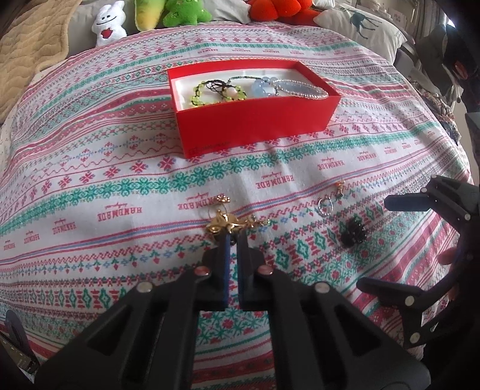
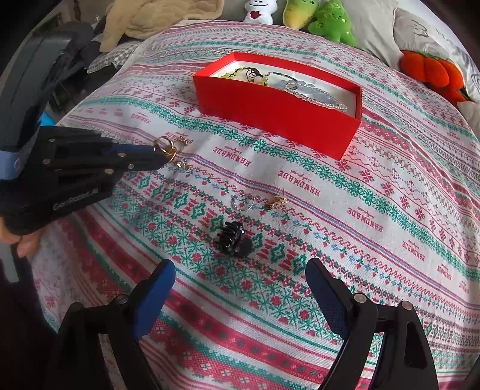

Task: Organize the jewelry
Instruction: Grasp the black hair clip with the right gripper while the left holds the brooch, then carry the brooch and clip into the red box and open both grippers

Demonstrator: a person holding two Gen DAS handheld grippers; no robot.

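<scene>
A red box [image 1: 255, 120] [image 2: 279, 120] on the patterned cloth holds several bead bracelets [image 1: 258, 85]. My left gripper [image 1: 233, 235] [image 2: 163, 156] is shut on a gold piece of jewelry [image 1: 225, 225] [image 2: 168, 150] just above the cloth. A silver ring earring [image 1: 325, 207] [image 2: 242, 201], a small gold earring [image 1: 339, 187] [image 2: 277, 200] and a black claw hair clip [image 1: 353, 231] [image 2: 232, 238] lie on the cloth. My right gripper [image 2: 240, 282] [image 1: 387, 243] is open and empty, just in front of the hair clip.
Plush toys [image 1: 180, 13] [image 2: 327, 21] and pillows [image 1: 363, 27] line the far edge of the bed. A beige blanket [image 1: 27, 54] lies at the far left. A dark chair [image 2: 36, 66] stands beside the bed.
</scene>
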